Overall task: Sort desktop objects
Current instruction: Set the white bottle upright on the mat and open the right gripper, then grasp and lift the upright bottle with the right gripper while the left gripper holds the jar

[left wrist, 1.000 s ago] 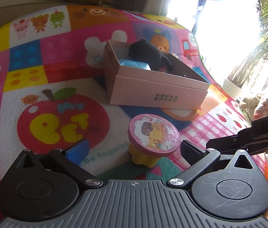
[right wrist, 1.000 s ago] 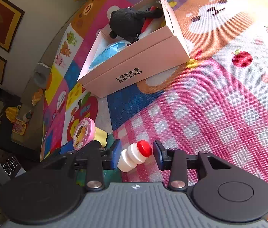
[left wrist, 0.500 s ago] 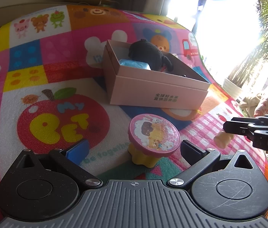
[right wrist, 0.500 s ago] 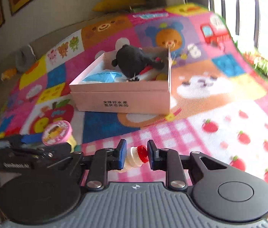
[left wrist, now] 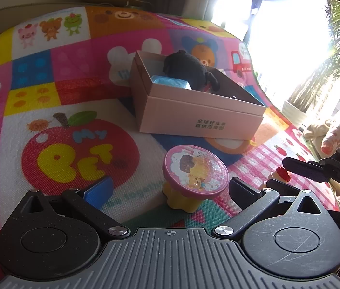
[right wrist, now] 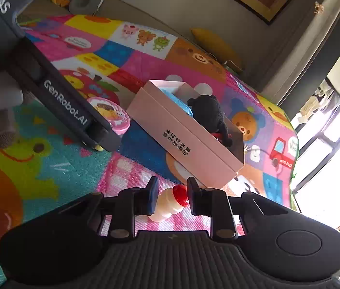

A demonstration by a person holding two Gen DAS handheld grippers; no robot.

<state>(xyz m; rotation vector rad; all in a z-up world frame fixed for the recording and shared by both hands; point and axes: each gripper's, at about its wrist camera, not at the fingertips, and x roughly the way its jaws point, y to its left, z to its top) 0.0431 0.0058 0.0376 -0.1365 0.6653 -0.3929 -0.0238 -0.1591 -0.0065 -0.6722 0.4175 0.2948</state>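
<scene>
My right gripper (right wrist: 172, 196) is squeezed tight on a small cream plastic bottle with a red cap (right wrist: 170, 202). The bottle lies slanted between the two pads, with the red cap pointing up toward the box. I hold it up in the air, just in front of the near side of the open pink cardboard box (right wrist: 189, 144). From my left camera I can see the same bottle (left wrist: 279, 174) poking out of the dark fingers off to the right.

My left gripper (left wrist: 170, 190) is spread wide and holds nothing. Between its pads, on the bright cartoon play mat (left wrist: 73, 144), sits a little yellow toy with a round pink picture top (left wrist: 195, 175). The pads are not touching it.

The pink box (left wrist: 201, 118) rests on the mat behind the toy. Inside it I see a fuzzy black stuffed animal (left wrist: 189, 69) and a light blue packet (left wrist: 171, 82). The black animal leans over the far side. Something red shows under it, but I cannot tell what it is.
</scene>
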